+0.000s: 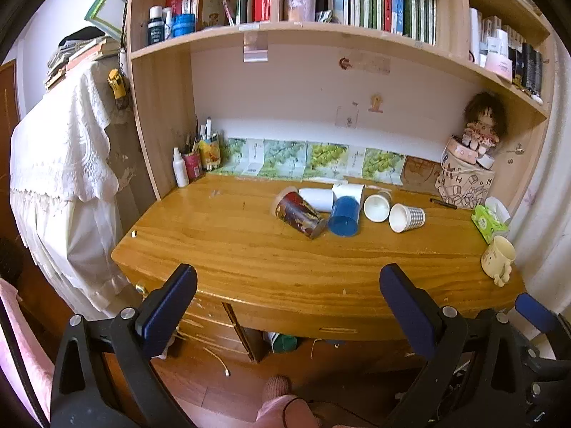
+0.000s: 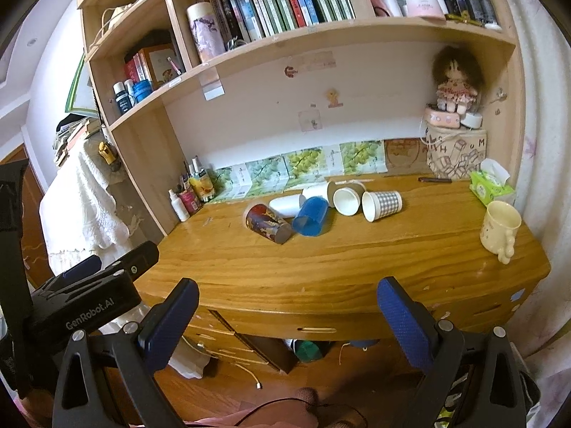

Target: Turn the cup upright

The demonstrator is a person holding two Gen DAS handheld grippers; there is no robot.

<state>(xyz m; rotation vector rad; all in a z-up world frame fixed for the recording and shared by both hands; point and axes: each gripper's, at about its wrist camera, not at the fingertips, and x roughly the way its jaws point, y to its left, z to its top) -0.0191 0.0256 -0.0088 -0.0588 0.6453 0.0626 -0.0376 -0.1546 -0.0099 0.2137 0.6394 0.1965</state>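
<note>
Several cups lie on their sides in a cluster at the back middle of the wooden desk (image 1: 249,249): a dark red patterned cup (image 1: 299,214), a blue plastic cup (image 1: 343,216), a white cup (image 1: 317,199), a white-lined paper cup (image 1: 377,207) and a checked paper cup (image 1: 407,217). They also show in the right wrist view: red (image 2: 267,222), blue (image 2: 311,217), checked (image 2: 382,205). My left gripper (image 1: 285,306) is open and empty, held before the desk's front edge. My right gripper (image 2: 287,321) is open and empty, also short of the front edge.
A cream mug (image 1: 498,259) stands upright at the desk's right end, beside a green tissue box (image 1: 489,222). Bottles and pen pots (image 1: 192,160) stand at the back left. A doll on a bag (image 1: 467,164) sits back right. Bookshelves hang above. Drawers lie below the desk.
</note>
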